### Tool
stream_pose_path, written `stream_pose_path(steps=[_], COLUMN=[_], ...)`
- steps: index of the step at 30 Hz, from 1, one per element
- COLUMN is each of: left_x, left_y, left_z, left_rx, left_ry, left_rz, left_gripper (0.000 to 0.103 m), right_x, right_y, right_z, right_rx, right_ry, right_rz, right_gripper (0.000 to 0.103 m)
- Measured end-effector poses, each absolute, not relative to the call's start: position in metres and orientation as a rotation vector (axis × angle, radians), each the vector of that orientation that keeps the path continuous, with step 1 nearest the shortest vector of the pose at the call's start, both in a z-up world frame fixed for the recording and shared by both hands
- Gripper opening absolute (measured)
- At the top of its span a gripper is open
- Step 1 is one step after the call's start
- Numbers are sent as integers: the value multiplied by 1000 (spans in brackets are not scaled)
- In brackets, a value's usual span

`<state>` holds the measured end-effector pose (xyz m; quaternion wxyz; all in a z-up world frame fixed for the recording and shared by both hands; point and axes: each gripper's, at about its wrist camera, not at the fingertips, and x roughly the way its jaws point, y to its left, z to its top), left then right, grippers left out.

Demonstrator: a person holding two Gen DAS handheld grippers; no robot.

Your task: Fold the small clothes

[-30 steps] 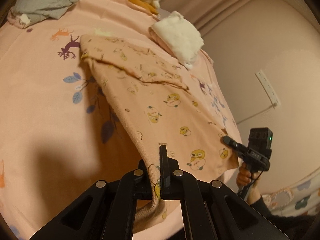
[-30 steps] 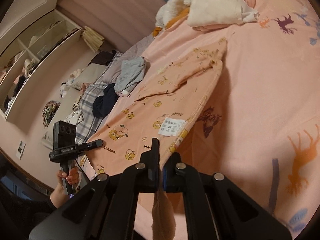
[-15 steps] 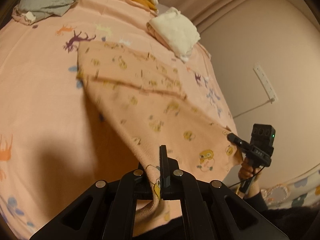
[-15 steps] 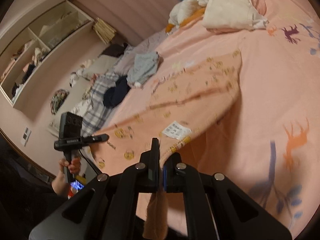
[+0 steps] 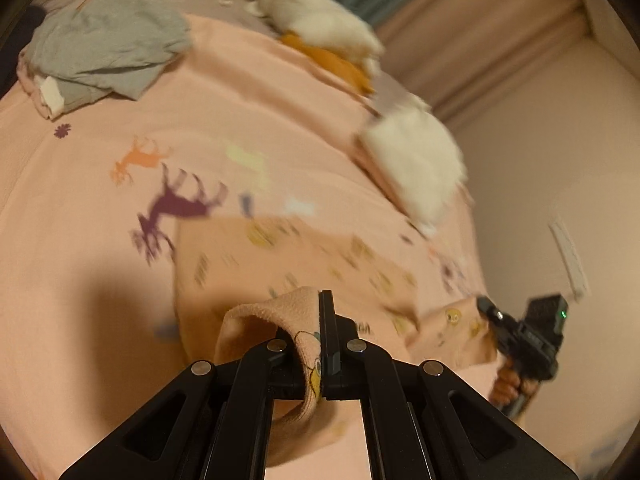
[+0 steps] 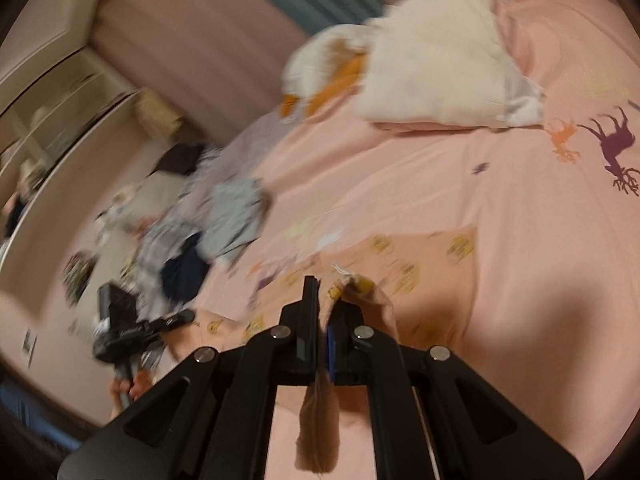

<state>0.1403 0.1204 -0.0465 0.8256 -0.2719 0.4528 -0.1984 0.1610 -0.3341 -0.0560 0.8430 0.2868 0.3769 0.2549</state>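
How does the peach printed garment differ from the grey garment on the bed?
The peach garment has small yellow cartoon prints; the grey garment looks plain. The peach one is pinched at two edges by the left gripper and right gripper, partly lifted; the grey one lies untouched in a crumpled heap. The peach one is spread flatter. Both rest on the pink bedspread.

Home bedroom, pink deer-print bedsheet (image 5: 120,280), plush duck (image 5: 316,20), strewn clothes (image 6: 224,224), wall shelves (image 6: 52,120)

No legible text anywhere.
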Motion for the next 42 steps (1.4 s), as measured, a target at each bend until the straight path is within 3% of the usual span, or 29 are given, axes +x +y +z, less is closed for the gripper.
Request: stream_pose_path(steps=[10,12,14,16,18,22,23,24,26,27,29,36,39,42], left_x=[209,208,204,194,188,169,166,165,163,163,163,191,216,234], left_y=[118,122,125,128,126,130,132,132,132,131,126,143,161,171], left_z=[-131,-132,-127,-122,-118,-114,-115,-115,-116,-115,-113,-103,-123,-134], left_rx=[-652,-671,-664,-644,-633,-632,-639,-645,-654,-648,-644,-864,-1111,-1190], left_ry=[1157,1163,1161,1167,1174,1176,1170,1169,1166,1162,1166,1094,1079,1065], left_rz=[-276,-288,-313,-344,-357,-394,-391,-387,-379,-372,-376,-345,-239,-141], left_gripper=[0,0,0,0,5,35,36,36,35,32,6,6,6,6], right_x=[222,220,217,211,202,190,189,188,188,188,184,212,239,266], right_y=[-346,-351,-355,-355,-353,-338,-335,-333,-332,-330,-327,-336,-342,-347], right_z=[-127,-132,-132,-130,-126,-125,-126,-127,-127,-126,-119,-96,-103,-121], right_rx=[690,737,762,777,759,631,598,577,553,541,523,785,925,1065], right_ry=[979,1010,1011,1016,1022,1080,1092,1096,1093,1093,1082,975,957,956], right_rz=[349,374,406,449,485,499,483,469,450,443,456,530,458,357], right_gripper=[8,16,32,35,35,34,31,28,11,10,8,7,9,12])
